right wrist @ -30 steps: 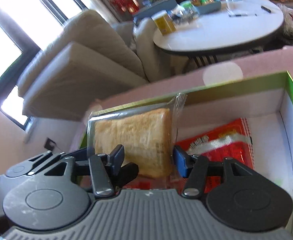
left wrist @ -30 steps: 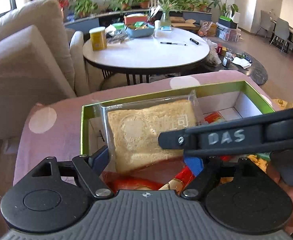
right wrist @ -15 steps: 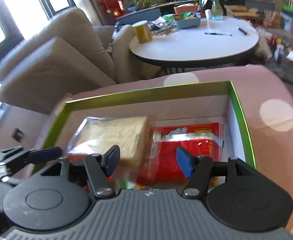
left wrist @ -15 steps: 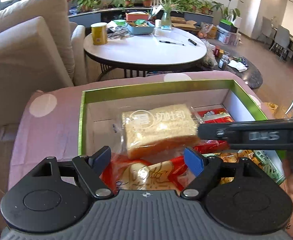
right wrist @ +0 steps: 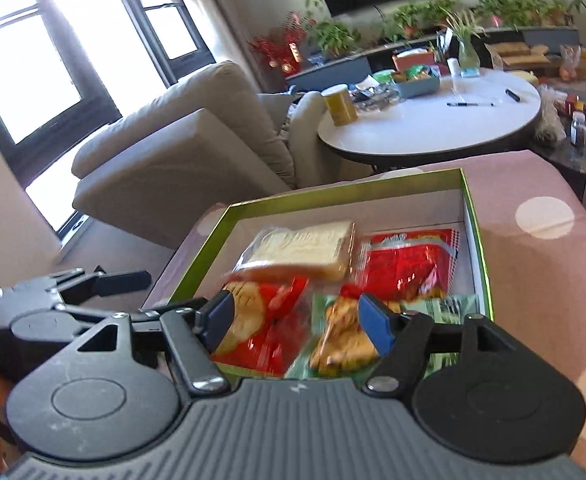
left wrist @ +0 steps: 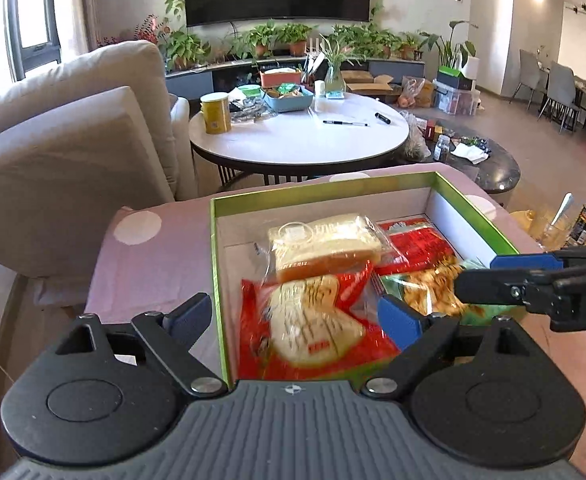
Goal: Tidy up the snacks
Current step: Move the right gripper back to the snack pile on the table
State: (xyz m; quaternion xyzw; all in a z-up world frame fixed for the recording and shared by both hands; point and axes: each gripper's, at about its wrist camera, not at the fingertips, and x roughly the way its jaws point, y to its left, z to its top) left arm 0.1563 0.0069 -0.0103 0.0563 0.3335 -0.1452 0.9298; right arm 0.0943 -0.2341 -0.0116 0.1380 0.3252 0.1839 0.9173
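The sliced-bread packet [left wrist: 327,246] now lies flat in the green-rimmed box [left wrist: 321,192], toward its far-left corner at about 11 o'clock in the box as the left wrist view shows it, where a second ago it stood on edge, pinched between both tools. Just beside it at 3 o'clock is the red snack bag [left wrist: 417,246]; nearer the camera, at about 6 o'clock from the bread, the red-and-white pastry bag [left wrist: 313,328] lies partly under the bread's front edge, and the green chip bag [left wrist: 437,292] fills the near-right part. The left hand-held gripper [left wrist: 293,316] has let go and drawn back over the box's near-left wall; its jaws are opening, with only that wall and the pastry bag seen through the gap, nothing pressed by the pads. The right hand-held gripper [right wrist: 295,316] has likewise pulled away, its jaws opening too and nothing gripped, though the bags below show between them. In the left view it reaches in from 3 o'clock. The box rests on a pink worktop [left wrist: 153,264] with pale dots; the round white table [left wrist: 301,140] stands well apart behind. To my judgement the bread is placed, four packets fill the box neatly, and both hands are free for whatever snack is left.
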